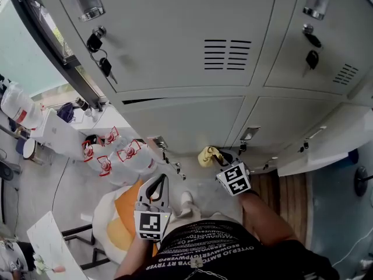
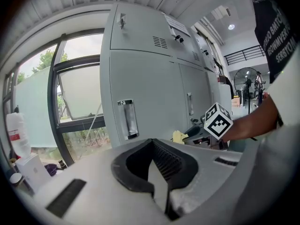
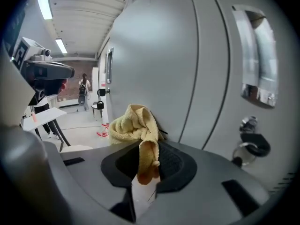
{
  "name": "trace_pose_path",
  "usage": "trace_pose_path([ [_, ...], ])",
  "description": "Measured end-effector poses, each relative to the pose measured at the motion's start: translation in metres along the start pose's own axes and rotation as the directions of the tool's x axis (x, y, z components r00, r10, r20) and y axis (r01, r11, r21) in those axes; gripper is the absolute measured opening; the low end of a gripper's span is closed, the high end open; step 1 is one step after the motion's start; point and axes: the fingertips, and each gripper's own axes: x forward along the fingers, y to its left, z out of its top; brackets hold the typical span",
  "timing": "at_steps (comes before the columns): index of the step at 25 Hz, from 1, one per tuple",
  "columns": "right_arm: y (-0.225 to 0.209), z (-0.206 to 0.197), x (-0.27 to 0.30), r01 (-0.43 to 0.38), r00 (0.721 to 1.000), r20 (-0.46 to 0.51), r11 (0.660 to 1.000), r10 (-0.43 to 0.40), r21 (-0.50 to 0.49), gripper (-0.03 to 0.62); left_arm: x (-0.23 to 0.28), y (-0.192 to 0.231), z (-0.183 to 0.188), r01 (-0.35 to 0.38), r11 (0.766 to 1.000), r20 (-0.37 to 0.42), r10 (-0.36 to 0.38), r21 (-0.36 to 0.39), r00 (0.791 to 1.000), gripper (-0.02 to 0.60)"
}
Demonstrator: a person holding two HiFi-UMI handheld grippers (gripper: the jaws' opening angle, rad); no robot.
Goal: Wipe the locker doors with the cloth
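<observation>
A room with a pale floor (image 1: pixel 35 185) is lined by a bank of grey lockers (image 1: pixel 175 39), with a large window (image 2: pixel 79 93) beside it on the left. Nearest the person, the left hand-held gripper (image 1: pixel 157 182) is held low and away from the lockers; in the left gripper view its jaws (image 2: pixel 159 168) are seen closed together, with nothing caught between them. Just ahead, on the right, the right hand-held gripper (image 1: pixel 220 158) is extended towards a lower locker door (image 1: pixel 186 121). A strip of the yellow cloth (image 3: pixel 133 123) is pinched between its closed jaws (image 3: pixel 145 158), and the bunched remainder of the cloth (image 1: pixel 207 155) appears to rest against the face of that door (image 3: pixel 154 55). To the left, clear water bottles (image 1: pixel 125 153) with red labels are stood on the floor at the foot of the lockers. Further up, keys (image 1: pixel 102 63) are hung from the lock of an upper door, and a louvred vent (image 1: pixel 227 54) is cut into the same door.
</observation>
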Motion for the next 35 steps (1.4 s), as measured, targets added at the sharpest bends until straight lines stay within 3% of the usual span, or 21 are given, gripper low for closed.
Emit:
trace_pose_path([
  [7,-0.024,-0.010,-0.039,0.029,0.999,0.019,0.999,-0.030,0.037,0.067,-0.017,0.004,0.000,-0.064,0.998,-0.006,0.064,-0.002,0.998,0.005],
  [12,-0.013,0.031,-0.109,0.000,0.985,0.170,1.000,-0.005,0.027,0.067,-0.026,-0.027,0.011,-0.036,0.999,0.008,0.036,-0.001,0.999,0.005],
  [17,-0.005,0.068,-0.182,0.085,0.952,0.300,0.995,-0.067,-0.049,0.064,-0.040,-0.059,0.038,0.002,1.000,0.056,-0.002,-0.001,0.998,0.005],
  [20,-0.001,0.071,-0.211,0.090,0.933,0.352,0.996,-0.074,-0.028,0.063,-0.050,-0.063,0.050,-0.009,1.000,0.078,0.009,-0.004,0.997,0.005],
  [30,0.032,0.077,-0.216,0.031,0.934,0.356,0.999,-0.031,0.006,0.063,-0.074,-0.044,0.051,-0.025,0.999,0.102,0.023,0.024,0.994,0.005],
  [35,0.051,0.079,-0.186,0.072,0.947,0.311,0.997,-0.077,0.029,0.063,-0.100,-0.011,0.043,-0.034,0.999,0.120,0.034,-0.009,0.992,0.005],
])
